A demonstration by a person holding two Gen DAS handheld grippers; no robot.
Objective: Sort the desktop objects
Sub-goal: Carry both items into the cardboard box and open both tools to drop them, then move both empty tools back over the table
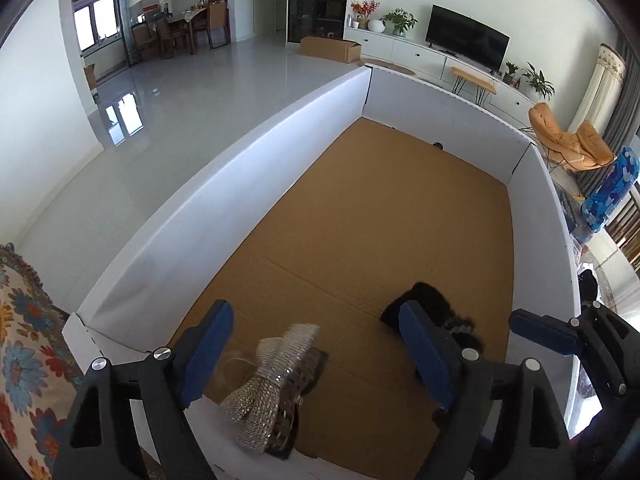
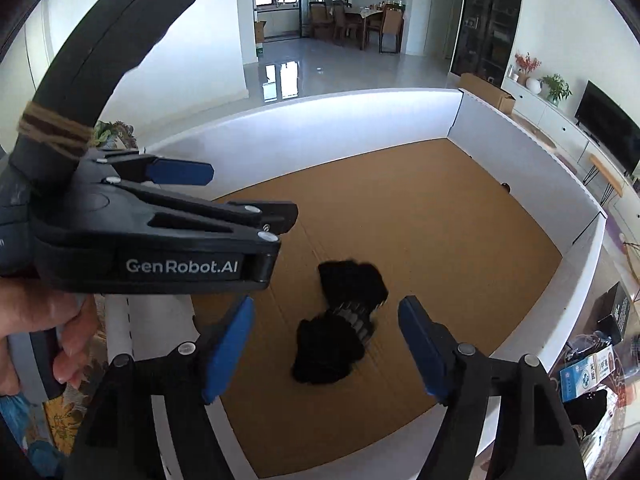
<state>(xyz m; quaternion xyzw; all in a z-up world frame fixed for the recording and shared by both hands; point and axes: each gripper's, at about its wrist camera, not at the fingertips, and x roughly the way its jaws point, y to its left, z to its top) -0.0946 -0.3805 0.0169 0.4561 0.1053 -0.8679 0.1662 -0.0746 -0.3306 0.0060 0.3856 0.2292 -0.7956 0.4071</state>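
My left gripper (image 1: 316, 364) gapes wide over a silver bow clip (image 1: 272, 384) at the desk's (image 1: 360, 220) near edge, gripping nothing. My right gripper (image 2: 326, 354), equally wide and empty, frames a black bow clip (image 2: 340, 320).

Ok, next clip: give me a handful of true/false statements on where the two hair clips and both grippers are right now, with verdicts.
1. The left gripper is open, holding nothing. True.
2. The silver bow hair clip lies at the far end of the tray. False: it lies at the near edge, between the left gripper's fingers.
3. The black bow hair clip rests on the tray's cardboard floor. True.
4. The right gripper is shut on the black bow hair clip. False: it is open, with the clip lying between and ahead of its fingers.
5. Both clips are stacked together. False: they lie apart.
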